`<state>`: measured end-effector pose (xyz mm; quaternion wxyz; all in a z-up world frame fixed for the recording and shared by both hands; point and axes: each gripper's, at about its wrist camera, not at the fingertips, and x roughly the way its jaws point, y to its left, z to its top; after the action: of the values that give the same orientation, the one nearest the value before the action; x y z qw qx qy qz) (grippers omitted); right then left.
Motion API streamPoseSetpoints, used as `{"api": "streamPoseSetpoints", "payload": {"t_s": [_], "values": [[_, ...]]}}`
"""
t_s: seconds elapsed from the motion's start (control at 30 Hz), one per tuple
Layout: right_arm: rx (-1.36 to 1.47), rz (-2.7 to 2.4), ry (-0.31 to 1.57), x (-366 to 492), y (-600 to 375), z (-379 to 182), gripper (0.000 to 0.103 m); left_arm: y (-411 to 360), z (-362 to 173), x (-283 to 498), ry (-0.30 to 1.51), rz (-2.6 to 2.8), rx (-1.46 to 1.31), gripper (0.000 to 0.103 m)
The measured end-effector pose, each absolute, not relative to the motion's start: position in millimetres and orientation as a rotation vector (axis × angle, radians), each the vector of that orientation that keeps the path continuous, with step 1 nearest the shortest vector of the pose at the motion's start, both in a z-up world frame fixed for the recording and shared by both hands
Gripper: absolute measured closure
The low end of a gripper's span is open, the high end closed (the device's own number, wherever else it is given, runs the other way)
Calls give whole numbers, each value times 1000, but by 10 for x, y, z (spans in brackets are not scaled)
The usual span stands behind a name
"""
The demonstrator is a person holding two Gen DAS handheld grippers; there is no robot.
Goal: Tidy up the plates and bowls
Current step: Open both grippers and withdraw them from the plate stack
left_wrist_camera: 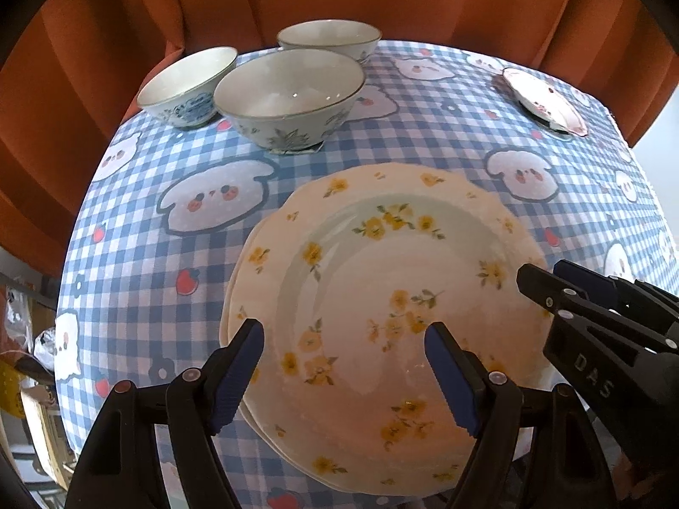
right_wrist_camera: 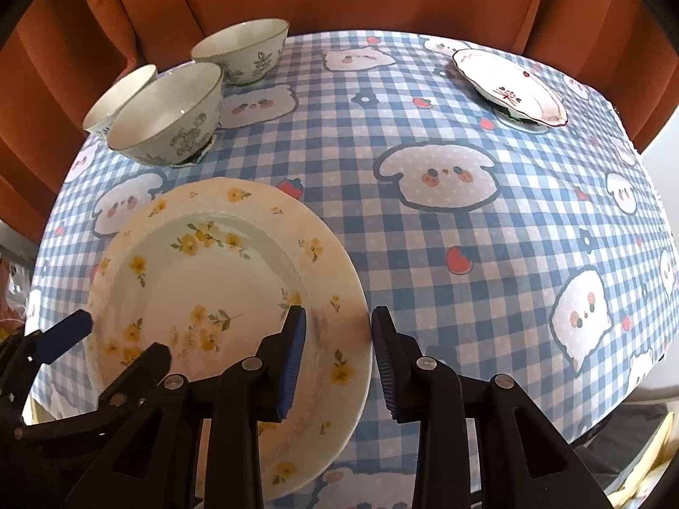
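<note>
Left wrist view: the left tool [left_wrist_camera: 343, 375] stands wide, its blue pads over the near rim of the yellow-flowered plate [left_wrist_camera: 382, 288], gripping nothing. This plate sits on another whose scalloped edge shows at its left side. The right tool [left_wrist_camera: 547, 282] enters from the right edge, over the plate's right rim. Three bowls [left_wrist_camera: 288, 97] cluster at upper left; a small pink-patterned plate [left_wrist_camera: 545, 99] lies near the upper right edge of the checked tabletop [left_wrist_camera: 424, 135].

Right wrist view: the right tool [right_wrist_camera: 337, 352] is narrow, its pads straddling the plate's [right_wrist_camera: 203, 280] right rim; whether they touch it I cannot tell. Bare cloth lies open across centre and right.
</note>
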<state>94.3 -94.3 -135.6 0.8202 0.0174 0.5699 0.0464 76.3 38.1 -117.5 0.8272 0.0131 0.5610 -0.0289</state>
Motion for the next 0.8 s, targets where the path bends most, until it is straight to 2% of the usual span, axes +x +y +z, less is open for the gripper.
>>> {"api": "streamPoseSetpoints", "payload": {"t_s": [0.07, 0.13, 0.2, 0.23, 0.8], "values": [[51, 104, 1202, 922, -974, -1276, 66, 342, -1120, 776, 1183, -76, 27, 20], [54, 103, 1189, 916, -1014, -1187, 57, 296, -1055, 791, 1167, -85, 31, 17], [64, 105, 1166, 900, -1072, -1097, 40, 234, -992, 811, 1147, -90, 36, 15], [66, 105, 1150, 898, -1105, -1049, 38, 195, -963, 820, 1136, -91, 40, 14], [71, 199, 1086, 1319, -2037, -817, 37, -817, -710, 1171, 1066, -5, 3, 13]]}}
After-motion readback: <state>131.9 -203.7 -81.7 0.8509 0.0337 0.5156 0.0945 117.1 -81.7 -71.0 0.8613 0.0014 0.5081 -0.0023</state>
